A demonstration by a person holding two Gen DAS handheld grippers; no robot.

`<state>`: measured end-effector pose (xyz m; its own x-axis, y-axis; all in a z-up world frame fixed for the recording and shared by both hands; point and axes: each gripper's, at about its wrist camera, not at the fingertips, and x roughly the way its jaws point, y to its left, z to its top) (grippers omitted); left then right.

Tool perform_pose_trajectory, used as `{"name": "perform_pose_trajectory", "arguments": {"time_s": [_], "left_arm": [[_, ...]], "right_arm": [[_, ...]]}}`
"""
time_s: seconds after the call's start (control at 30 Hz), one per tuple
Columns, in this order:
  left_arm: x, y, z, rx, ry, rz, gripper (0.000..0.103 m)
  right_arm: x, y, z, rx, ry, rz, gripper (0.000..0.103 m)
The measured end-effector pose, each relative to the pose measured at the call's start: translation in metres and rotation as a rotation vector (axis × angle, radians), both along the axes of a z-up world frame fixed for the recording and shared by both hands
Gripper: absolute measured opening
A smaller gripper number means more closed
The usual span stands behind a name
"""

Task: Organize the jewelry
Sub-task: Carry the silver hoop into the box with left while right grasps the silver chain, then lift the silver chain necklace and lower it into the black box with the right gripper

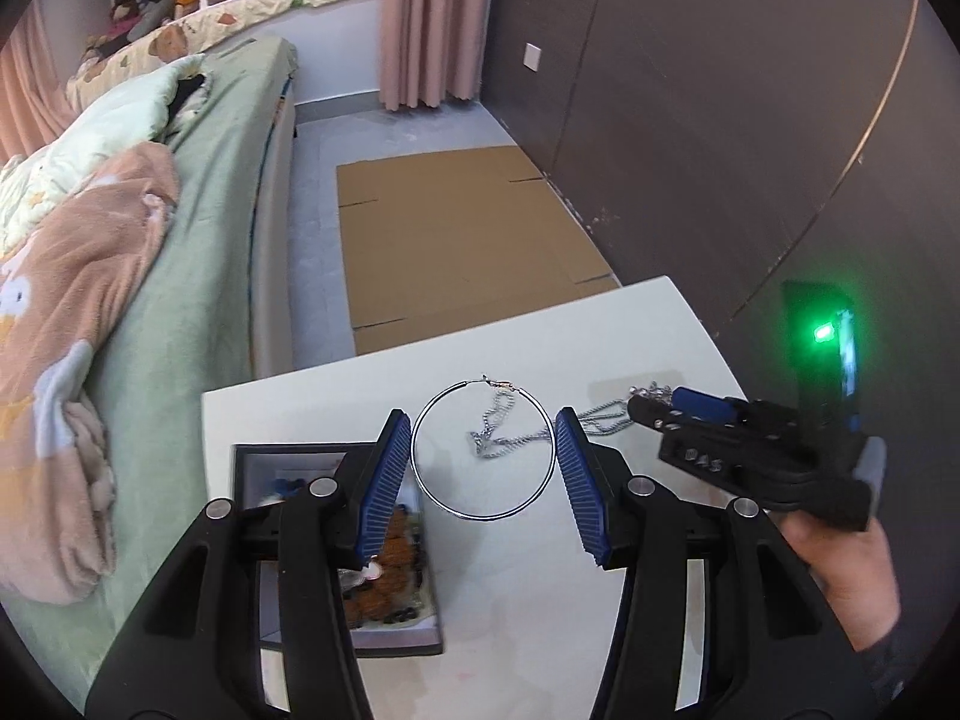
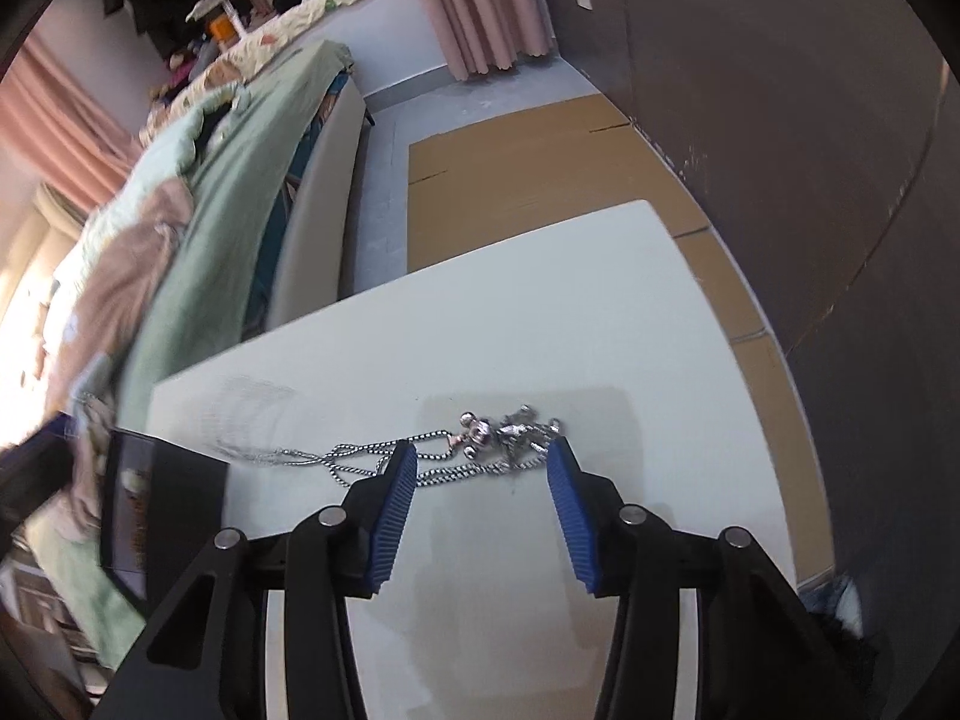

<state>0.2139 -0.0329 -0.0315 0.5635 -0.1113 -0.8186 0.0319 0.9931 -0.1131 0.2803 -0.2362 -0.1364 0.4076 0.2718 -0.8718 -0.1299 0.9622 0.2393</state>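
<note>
Left tool [image 1: 483,468] open, its fingers flanking a hoop earring [image 1: 480,450] lying mid-worktop [image 1: 510,600]. Right tool [image 2: 480,504] open over the silver chain necklace [image 2: 474,450] near the far edge. Jewelry box [image 1: 396,570] at the left edge.

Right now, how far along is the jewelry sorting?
Early. The box at the table's left edge already holds some pieces. Nothing is in hand: the left claw is open around the hoop, the right claw open over the silver chain. Both pieces are left to box.
</note>
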Motion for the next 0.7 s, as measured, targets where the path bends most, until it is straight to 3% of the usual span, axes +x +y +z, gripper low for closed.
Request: {"name": "perform_pose_trajectory", "arguments": {"time_s": [0.23,0.33,0.4,0.47,0.7], "left_arm": [[-0.015,0.028,0.014,0.015,-0.016,0.048,0.05],[-0.022,0.037,0.015,0.015,-0.015,0.065,0.05],[-0.026,0.042,0.013,0.012,-0.012,0.075,0.051],[-0.031,0.049,0.008,0.004,-0.007,0.091,0.051],[-0.041,0.064,-0.019,-0.061,0.007,0.132,0.051]], "right_arm": [[-0.001,0.018,-0.002,-0.114,-0.04,0.03,0.045],[-0.003,0.021,-0.006,-0.138,-0.014,0.052,0.039],[-0.005,0.023,-0.007,-0.176,-0.016,0.076,0.028],[-0.005,0.021,-0.01,-0.129,0.015,0.098,0.005],[-0.007,0.002,-0.009,0.079,0.07,0.098,0.003]]}}
